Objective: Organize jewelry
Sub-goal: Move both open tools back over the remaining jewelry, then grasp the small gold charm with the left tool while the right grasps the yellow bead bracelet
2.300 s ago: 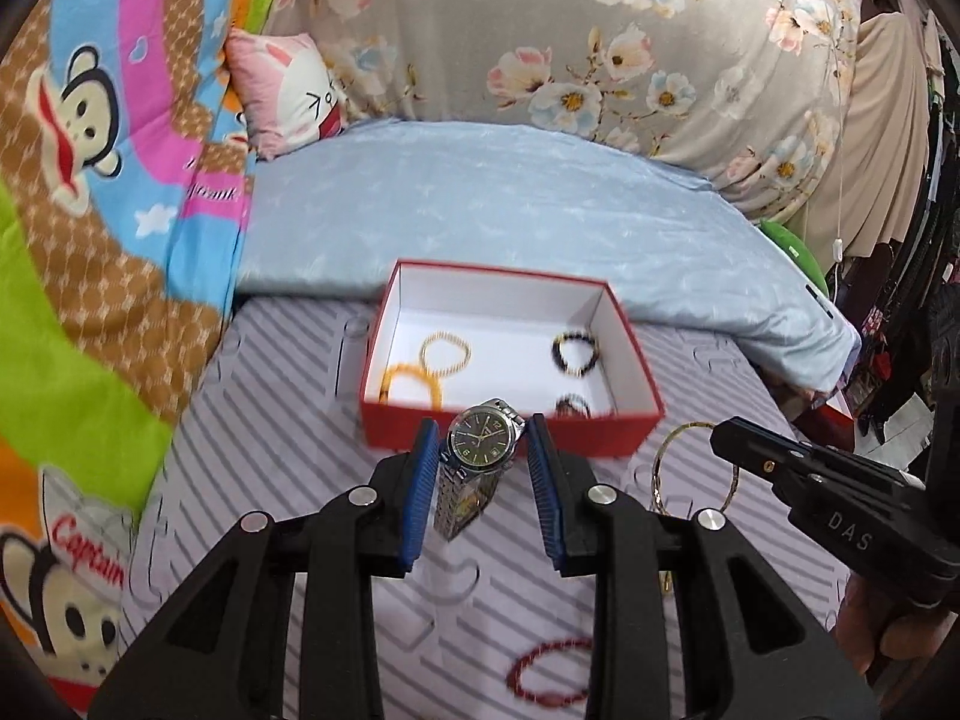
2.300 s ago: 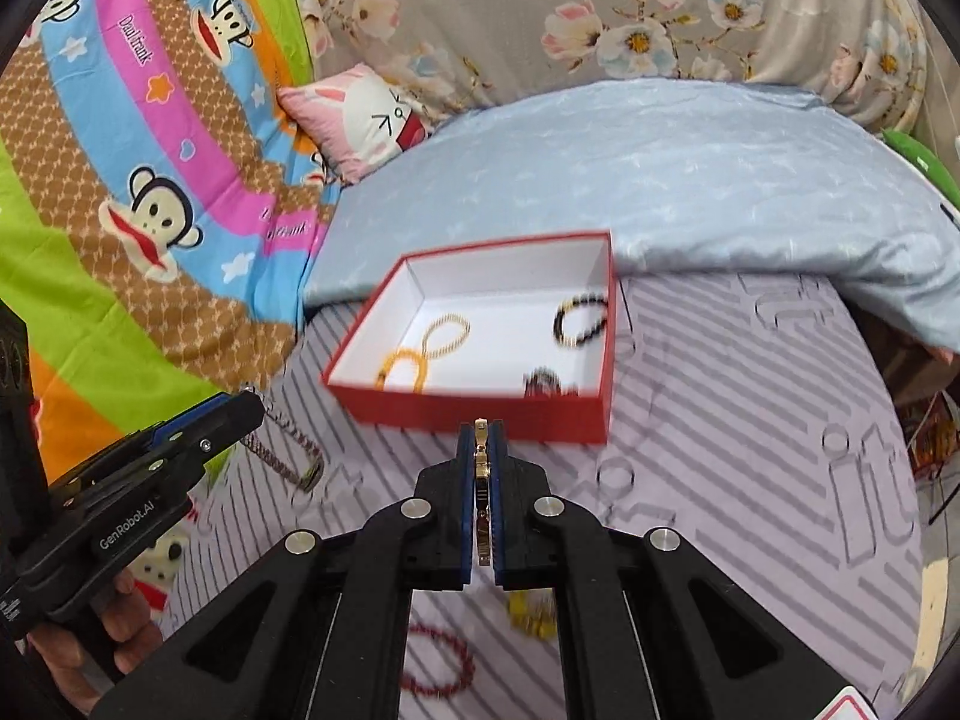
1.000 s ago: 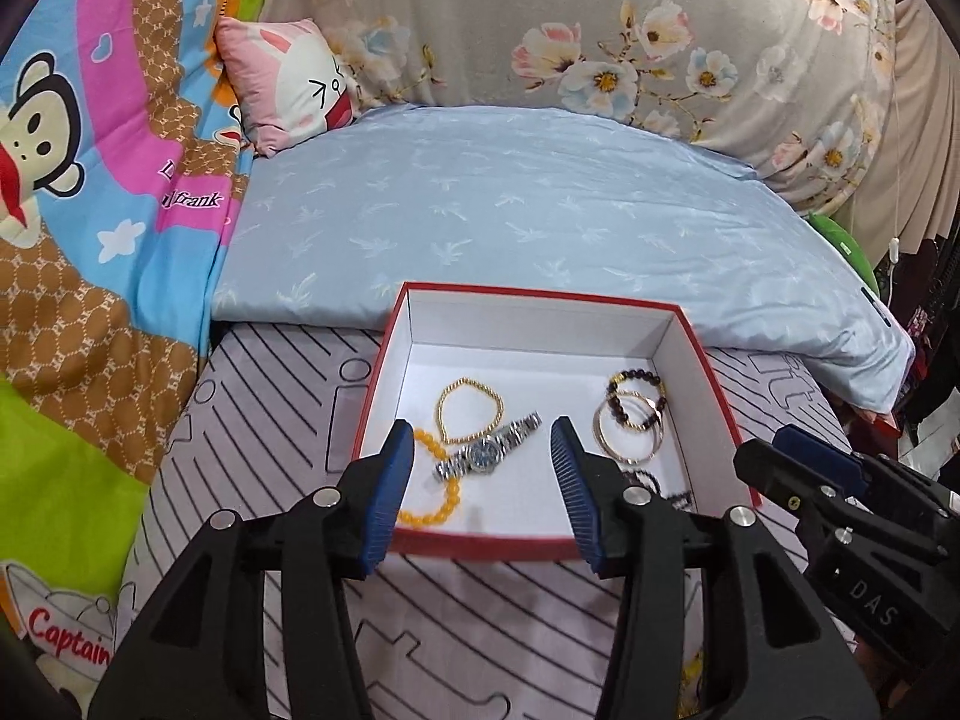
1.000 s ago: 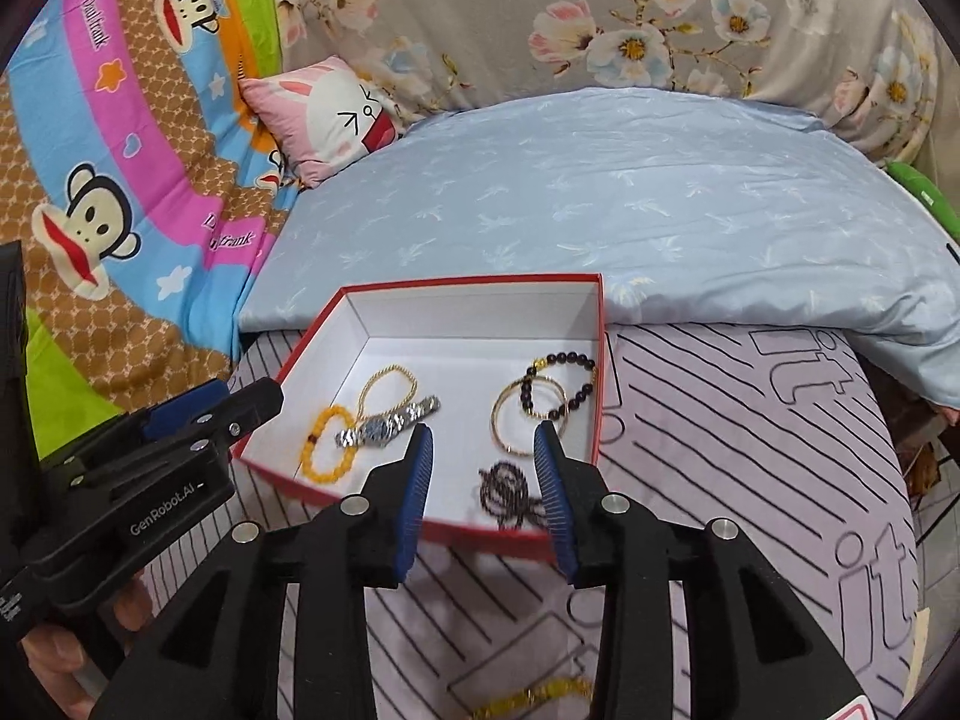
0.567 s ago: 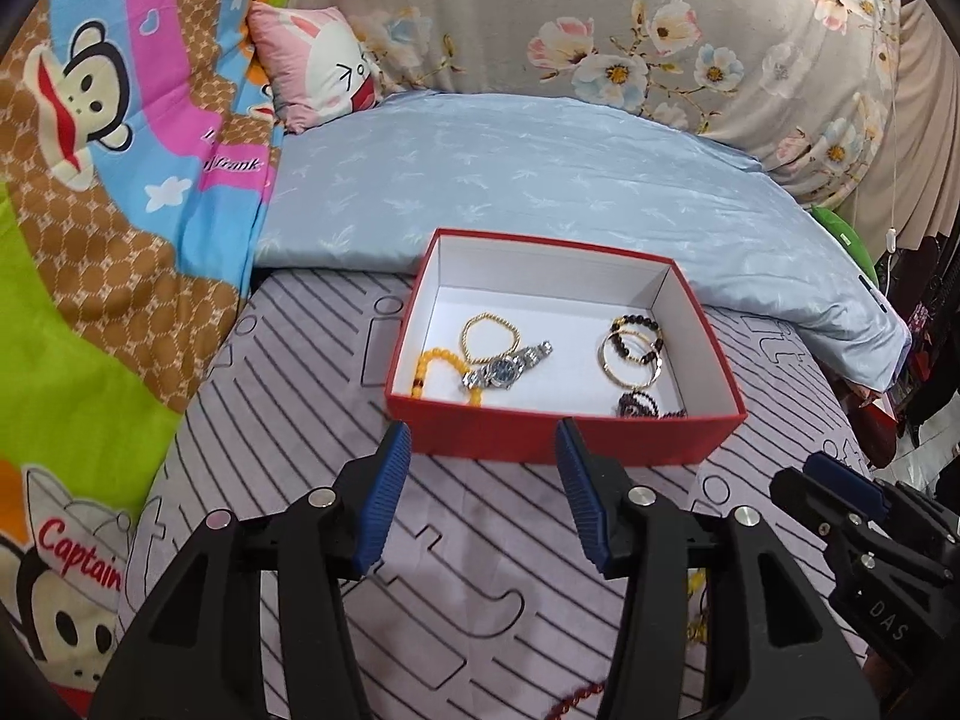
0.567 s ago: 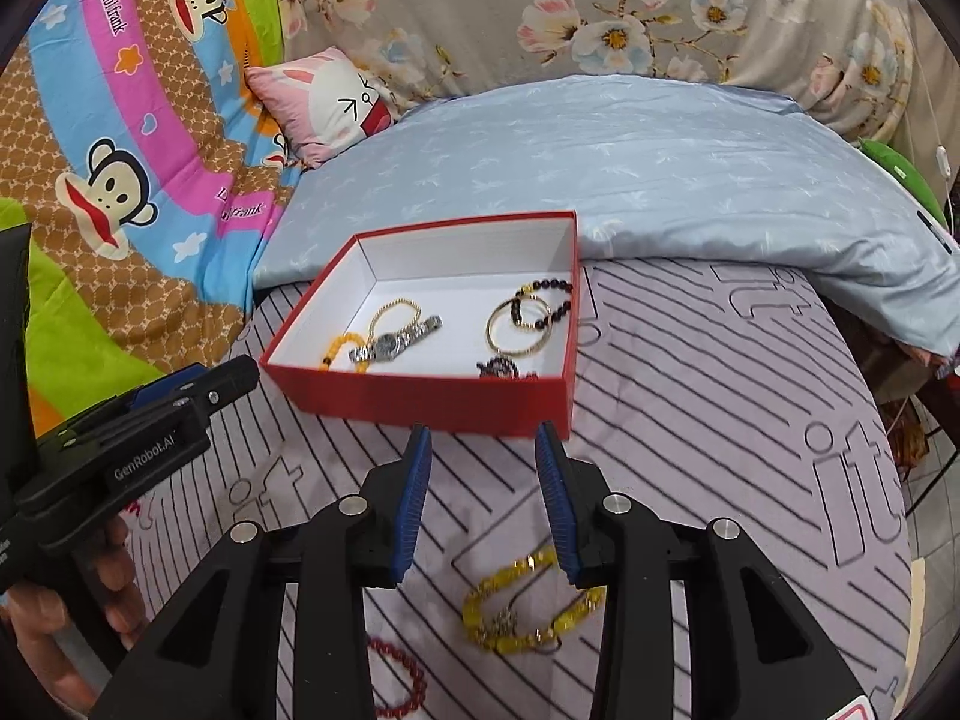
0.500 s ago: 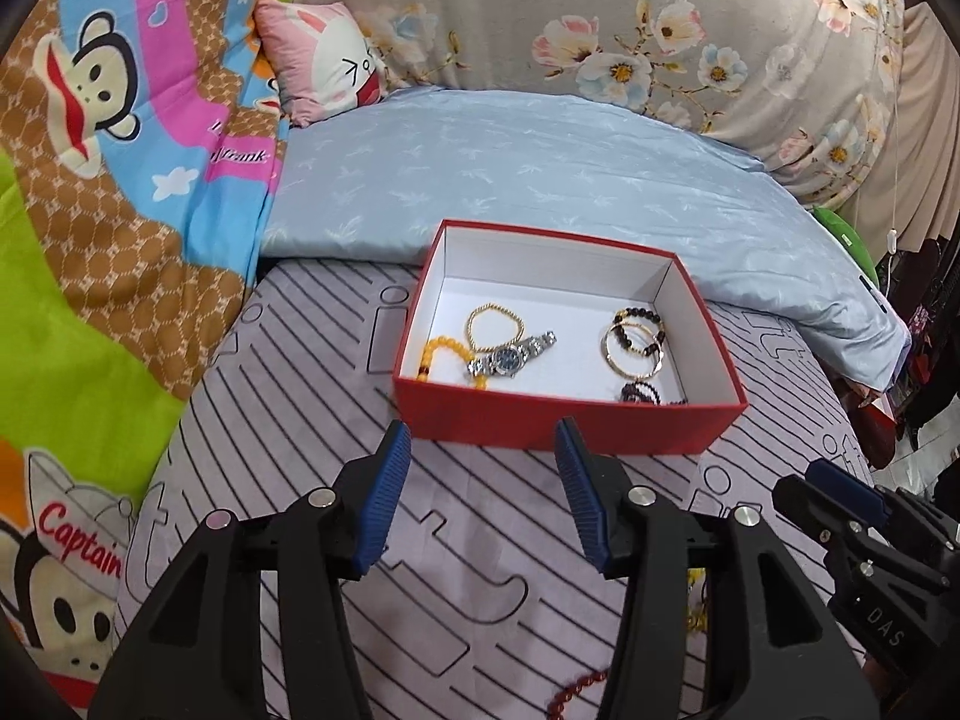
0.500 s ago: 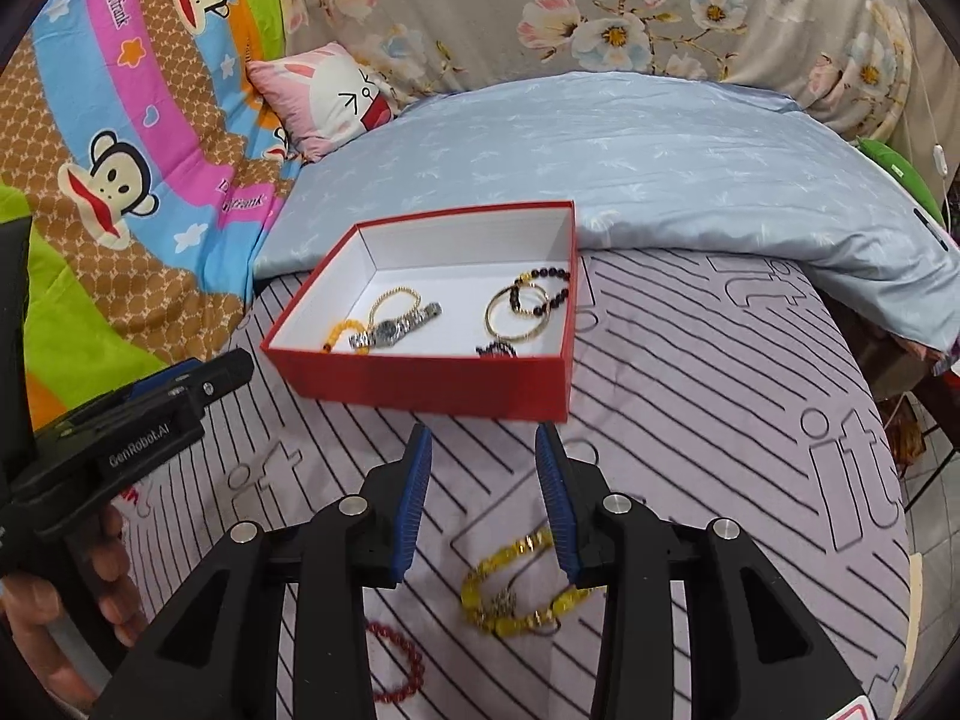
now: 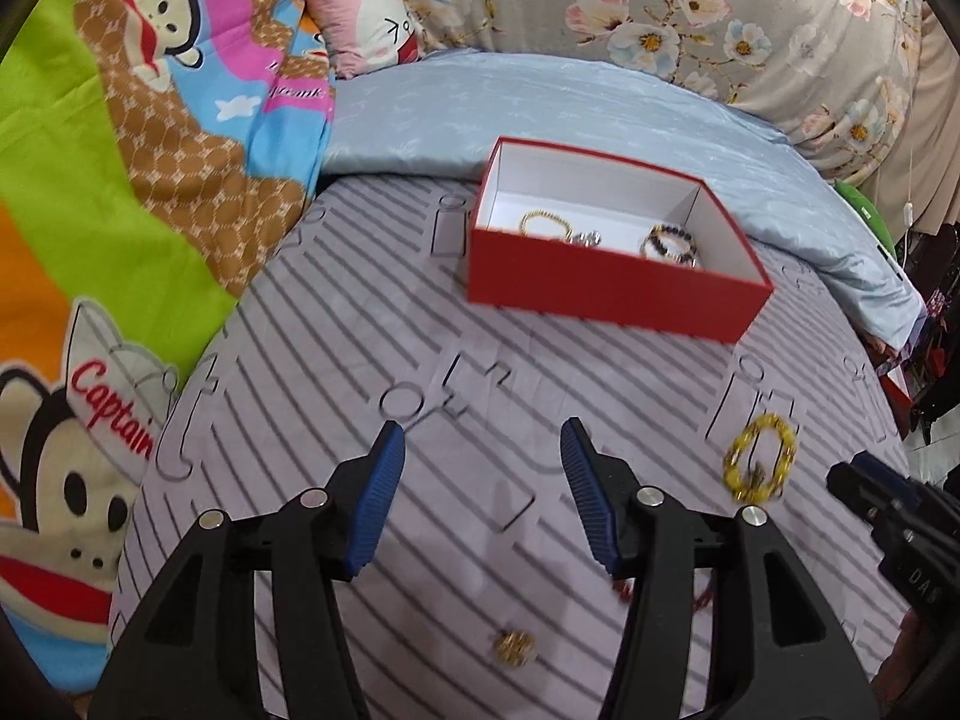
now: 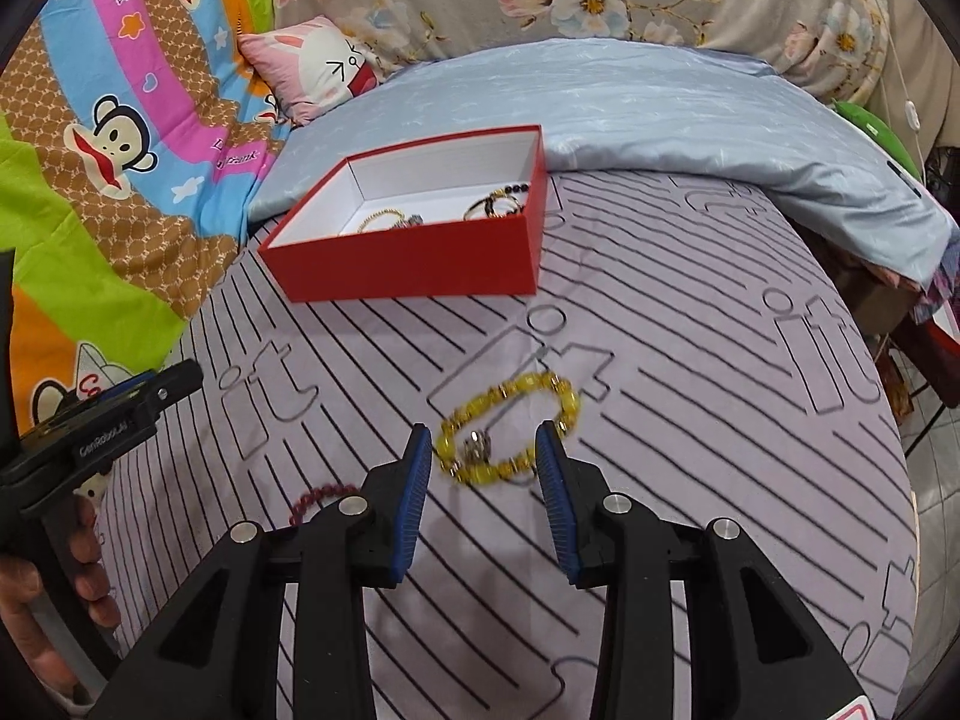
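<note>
The yellow bead bracelet [image 10: 509, 429] lies flat on the striped purple mat [image 10: 690, 408], in the middle of the right wrist view. It makes a stretched oval, and its long side runs from lower left up to upper right. A small silver charm sits on its near side. In the left wrist view the same bracelet [image 9: 761, 466] shows at the right, a bit blurry.

The right gripper [image 10: 485, 483] points forward and down at it, with its 2 blue ribbed fingers [image 10: 414, 495] spread wide, 1 on each side of the bracelet's near end. I cannot tell if they touch it. The left gripper [image 9: 480, 495] is also wide and holds nothing, hanging over bare mat.

The red box [image 10: 420, 264] is a cardboard rectangle, white inside, in the upper middle. Thin gold rings, dark beads and a silver piece peek over its wall.

A red bead bracelet [image 10: 321, 495] lies at the lower left, partly hidden by the right gripper. A small gold piece [image 9: 515, 647] lies low in the left wrist view.
</note>
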